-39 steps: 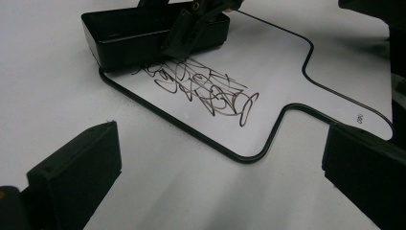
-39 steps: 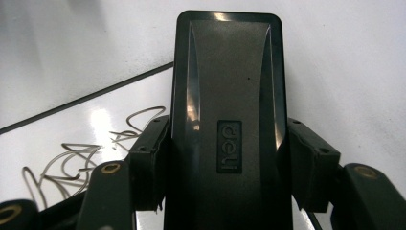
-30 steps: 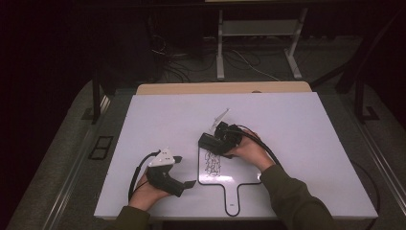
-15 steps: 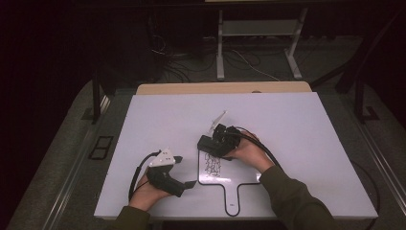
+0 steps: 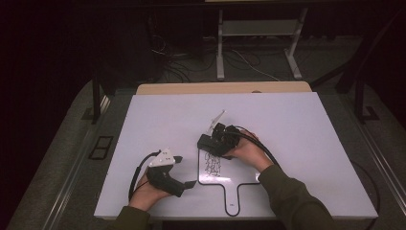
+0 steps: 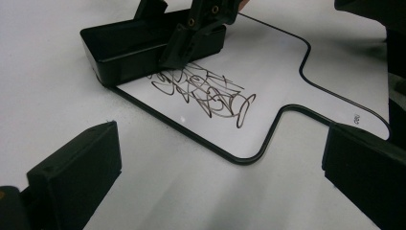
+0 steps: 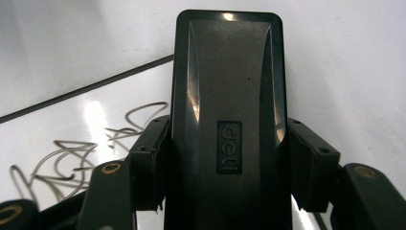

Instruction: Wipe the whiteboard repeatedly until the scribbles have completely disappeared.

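A small paddle-shaped whiteboard with a black rim lies on the white table, and black scribbles cover its upper left part. My right gripper is shut on a black eraser that rests at the board's far left corner, just above the scribbles. In the right gripper view the pads press both sides of the eraser, beside the scribbles. My left gripper rests open on the table left of the board. Its view shows the eraser, the scribbles and the board's handle.
The white table top extends well beyond the board on all sides, with a wooden strip along its far edge. Beyond it, cables and a metal stand sit on the dark floor.
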Motion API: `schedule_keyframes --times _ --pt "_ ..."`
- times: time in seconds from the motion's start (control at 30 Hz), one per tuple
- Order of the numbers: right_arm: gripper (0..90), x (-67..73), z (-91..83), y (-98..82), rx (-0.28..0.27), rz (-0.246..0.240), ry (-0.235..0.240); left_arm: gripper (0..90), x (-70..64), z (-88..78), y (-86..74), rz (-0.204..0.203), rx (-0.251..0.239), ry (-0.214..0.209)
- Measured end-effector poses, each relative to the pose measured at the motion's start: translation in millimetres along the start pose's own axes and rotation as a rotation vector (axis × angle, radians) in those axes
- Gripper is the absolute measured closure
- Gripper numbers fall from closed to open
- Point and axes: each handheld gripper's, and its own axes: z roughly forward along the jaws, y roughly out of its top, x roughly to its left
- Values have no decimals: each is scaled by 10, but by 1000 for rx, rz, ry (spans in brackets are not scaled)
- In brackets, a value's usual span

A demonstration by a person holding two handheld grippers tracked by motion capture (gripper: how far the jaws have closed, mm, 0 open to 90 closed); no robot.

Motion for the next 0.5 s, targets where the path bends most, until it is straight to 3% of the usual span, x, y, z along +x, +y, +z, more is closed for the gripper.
schedule_keyframes --times 0.1,0.4,0.43,0.5 --pt "386 18 0 3 3 -7 -7 0 -9 2 0 0 -2 -3" --pt "386 209 -10 12 9 -38 40 0 -8 7 0 -1 1 -3" --pt "386 219 -8 14 10 -53 40 0 -6 7 0 -2 1 -2" --pt "386 191 -10 17 11 -39 46 0 -7 3 0 -1 1 -1"
